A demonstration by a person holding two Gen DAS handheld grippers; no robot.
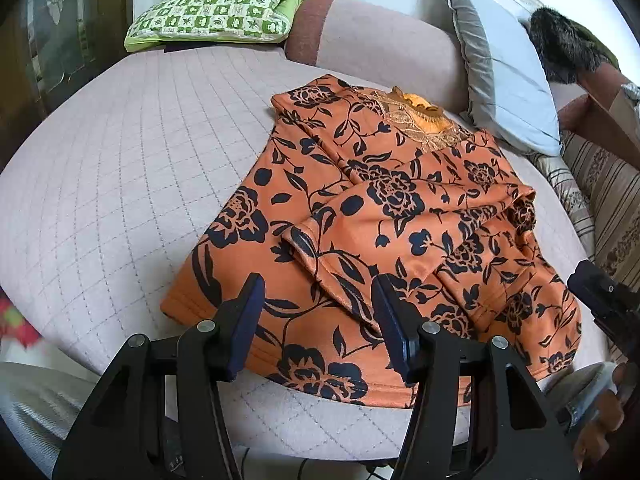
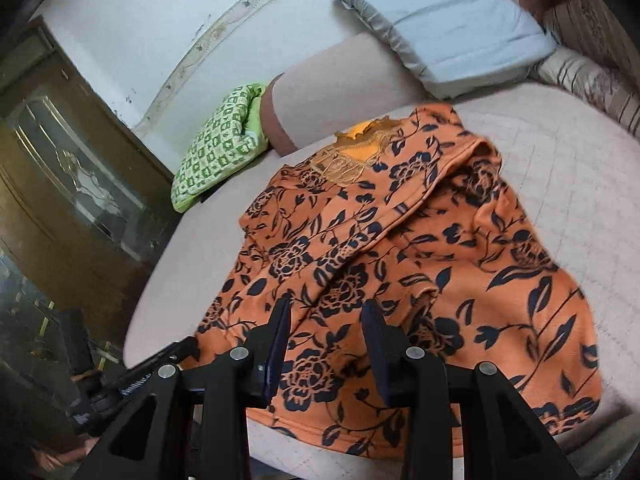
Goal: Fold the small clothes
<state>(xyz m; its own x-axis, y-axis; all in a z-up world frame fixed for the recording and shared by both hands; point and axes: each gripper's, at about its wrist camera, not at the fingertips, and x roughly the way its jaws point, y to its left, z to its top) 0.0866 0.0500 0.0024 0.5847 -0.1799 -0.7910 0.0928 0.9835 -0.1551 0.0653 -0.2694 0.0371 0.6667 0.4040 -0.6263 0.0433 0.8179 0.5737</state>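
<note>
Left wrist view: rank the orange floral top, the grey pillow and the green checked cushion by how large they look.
1. Orange floral top, largest, though nearest the camera.
2. Grey pillow and green checked cushion: too alike to rank.

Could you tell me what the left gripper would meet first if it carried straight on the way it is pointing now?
Most likely the orange floral top: the open left gripper points at its near hem and the folded-in sleeve, though depth is hard to judge.

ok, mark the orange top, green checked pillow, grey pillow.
orange top (image 1: 320, 184): left wrist view, mid body panel.
green checked pillow (image 1: 216, 8): left wrist view, top face.
grey pillow (image 2: 452, 28): right wrist view, centre of cover.
</note>
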